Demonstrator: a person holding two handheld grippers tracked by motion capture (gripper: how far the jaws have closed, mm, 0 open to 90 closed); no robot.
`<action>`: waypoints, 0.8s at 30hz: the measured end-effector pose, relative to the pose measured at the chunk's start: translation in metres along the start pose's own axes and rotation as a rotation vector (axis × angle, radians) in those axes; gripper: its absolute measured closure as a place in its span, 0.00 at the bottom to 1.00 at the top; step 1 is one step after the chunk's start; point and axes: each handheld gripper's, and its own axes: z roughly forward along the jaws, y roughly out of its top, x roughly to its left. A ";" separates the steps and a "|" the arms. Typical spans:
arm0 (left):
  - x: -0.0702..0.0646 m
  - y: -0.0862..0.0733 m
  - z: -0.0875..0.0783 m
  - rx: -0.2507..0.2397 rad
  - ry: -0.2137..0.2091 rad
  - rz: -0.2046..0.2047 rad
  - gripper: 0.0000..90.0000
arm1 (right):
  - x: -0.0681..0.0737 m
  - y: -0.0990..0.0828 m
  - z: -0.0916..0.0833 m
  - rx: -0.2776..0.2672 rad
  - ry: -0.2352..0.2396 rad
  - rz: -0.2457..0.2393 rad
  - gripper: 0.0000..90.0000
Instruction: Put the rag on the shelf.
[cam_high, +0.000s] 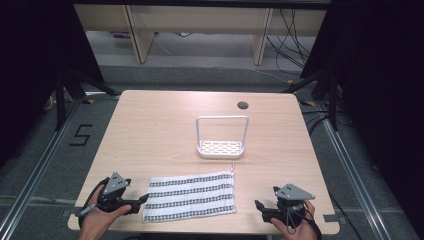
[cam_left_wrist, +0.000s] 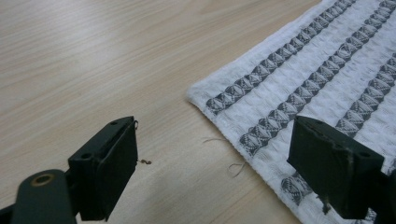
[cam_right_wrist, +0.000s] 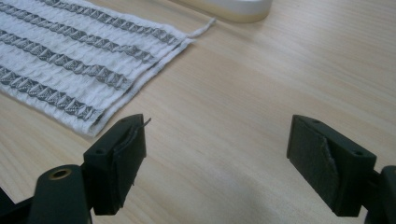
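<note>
Wooden table (cam_high: 150, 130): striped towel (cam_high: 191, 196) lies between both open tongs.

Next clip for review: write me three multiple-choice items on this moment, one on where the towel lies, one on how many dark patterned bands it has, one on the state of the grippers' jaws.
1. Where does the towel lie on the table?
A. Beside the round hole at the far edge
B. At the near edge, between the two grippers
C. Draped over the white rack

2. How many dark patterned bands run along the towel?
A. One
B. Three
C. Six

3. How do the jaws of the left gripper and the right gripper stand?
A. Both open, with nothing gripped
B. Both shut on the towel
C. Left shut on the rack, right open

Answers:
1 B: the high view shows it flat at the near edge, with a gripper at each end.
2 B: three bands show from above.
3 A: each gripper view shows a wide gap between the jaws, nothing pinched; the white rack stands apart, farther back.
</note>
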 end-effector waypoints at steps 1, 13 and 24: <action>0.000 0.001 0.000 -0.006 -0.003 0.002 0.17 | 0.000 0.000 0.000 -0.007 -0.017 -0.016 0.24; -0.008 0.014 0.008 -0.047 -0.065 0.030 0.17 | 0.004 0.002 0.000 -0.010 0.033 -0.016 0.28; -0.022 0.036 0.022 -0.046 -0.154 0.060 0.18 | 0.017 0.008 -0.003 -0.024 0.052 -0.035 0.32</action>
